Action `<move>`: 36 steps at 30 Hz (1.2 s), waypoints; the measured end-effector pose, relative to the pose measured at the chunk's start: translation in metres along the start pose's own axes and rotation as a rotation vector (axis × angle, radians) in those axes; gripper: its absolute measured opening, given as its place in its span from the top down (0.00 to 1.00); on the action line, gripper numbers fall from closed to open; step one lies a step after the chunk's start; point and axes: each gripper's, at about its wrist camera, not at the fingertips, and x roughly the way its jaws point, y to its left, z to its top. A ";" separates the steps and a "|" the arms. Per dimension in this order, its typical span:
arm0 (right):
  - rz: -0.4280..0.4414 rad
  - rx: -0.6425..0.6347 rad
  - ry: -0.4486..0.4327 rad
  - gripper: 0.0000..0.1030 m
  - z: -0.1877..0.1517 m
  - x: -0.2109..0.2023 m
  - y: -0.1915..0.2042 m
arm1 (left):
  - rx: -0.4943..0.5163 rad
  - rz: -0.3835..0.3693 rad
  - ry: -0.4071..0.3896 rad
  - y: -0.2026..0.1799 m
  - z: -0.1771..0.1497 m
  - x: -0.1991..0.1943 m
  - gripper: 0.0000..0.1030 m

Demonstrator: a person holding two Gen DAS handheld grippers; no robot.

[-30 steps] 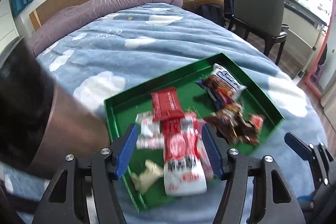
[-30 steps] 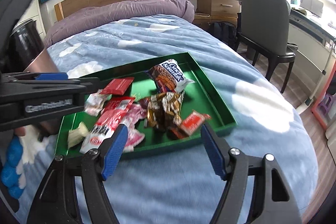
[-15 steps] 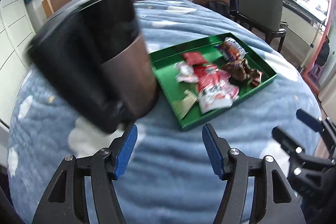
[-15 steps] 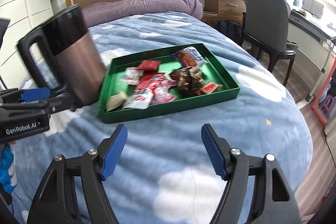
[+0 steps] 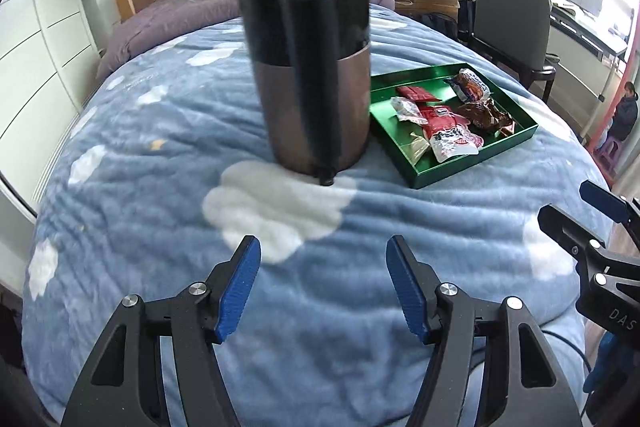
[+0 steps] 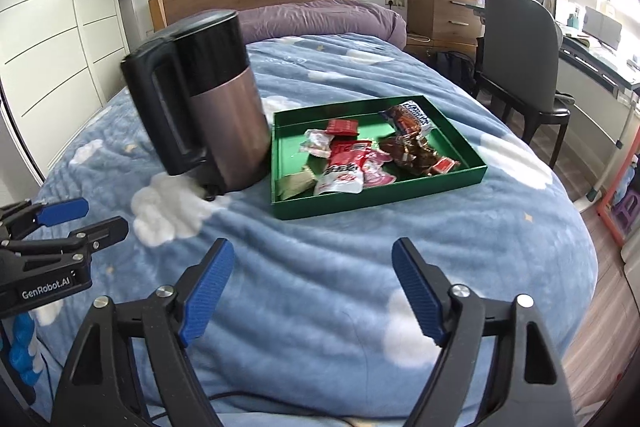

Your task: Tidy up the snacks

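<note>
Snacks (image 6: 360, 157): a loose heap of wrappers in the middle of the right wrist frame, all inside the green tray (image 6: 380, 201). Red packets sit centre, brown wrappers to the right, a blue-and-white bag at the tray's far corner, and a pale packet at the near left corner.
Tray: lies on the blue cloud-print bed (image 6: 320, 267), just beside the kettle (image 6: 208, 107), which stands to its left.
Left tongs (image 5: 323, 283): apart, holding nothing, low in the frame over the bedding, well short of the tray.
Right tongs (image 6: 313, 285): apart, holding nothing, likewise low and short of the tray.
Step in hand: as I judge it, both pairs of tongs are drawn back from a tray that holds every snack; this fits either a pause before sorting or the finish.
Next move: cannot be settled from this.
</note>
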 end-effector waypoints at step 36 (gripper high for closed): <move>-0.075 -0.054 -0.028 0.00 -0.008 -0.013 0.034 | -0.073 -0.014 -0.056 0.037 -0.025 -0.019 0.27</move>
